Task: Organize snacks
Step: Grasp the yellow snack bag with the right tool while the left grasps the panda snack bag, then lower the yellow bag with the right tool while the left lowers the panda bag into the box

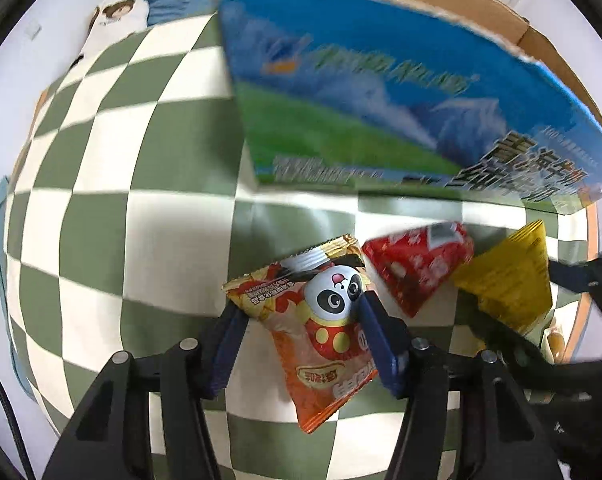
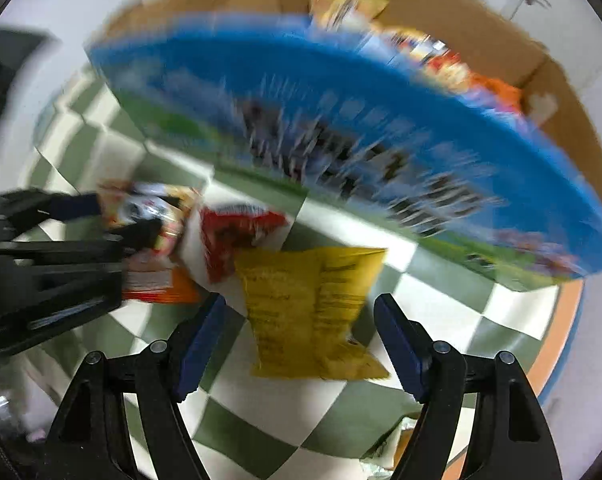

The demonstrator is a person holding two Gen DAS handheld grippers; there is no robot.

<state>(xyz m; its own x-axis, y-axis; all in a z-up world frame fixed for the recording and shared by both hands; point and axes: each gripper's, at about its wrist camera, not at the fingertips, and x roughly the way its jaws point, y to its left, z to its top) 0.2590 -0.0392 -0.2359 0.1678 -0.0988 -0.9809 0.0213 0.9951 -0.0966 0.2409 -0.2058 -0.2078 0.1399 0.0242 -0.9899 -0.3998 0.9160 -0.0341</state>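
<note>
My left gripper (image 1: 301, 312) is closed on an orange panda snack bag (image 1: 321, 332), its blue pads touching both sides of the bag, which lies on the green-and-white checkered cloth (image 1: 141, 160). A red snack bag (image 1: 417, 264) and a yellow snack bag (image 1: 509, 280) lie to its right. In the right wrist view my right gripper (image 2: 299, 312) is open with the yellow bag (image 2: 309, 304) between its fingers, not touching. The red bag (image 2: 237, 236) and the panda bag (image 2: 149, 212) lie to the left there. A blue-and-green carton (image 1: 381, 100) with an open top stands behind them.
The carton (image 2: 341, 128) holds several snack bags (image 2: 421, 48) inside its brown cardboard walls. The left gripper's body (image 2: 41, 264) fills the left of the right wrist view. A pillow with cartoon faces (image 1: 117, 20) lies at the far left. The table's orange edge (image 2: 557, 340) runs at right.
</note>
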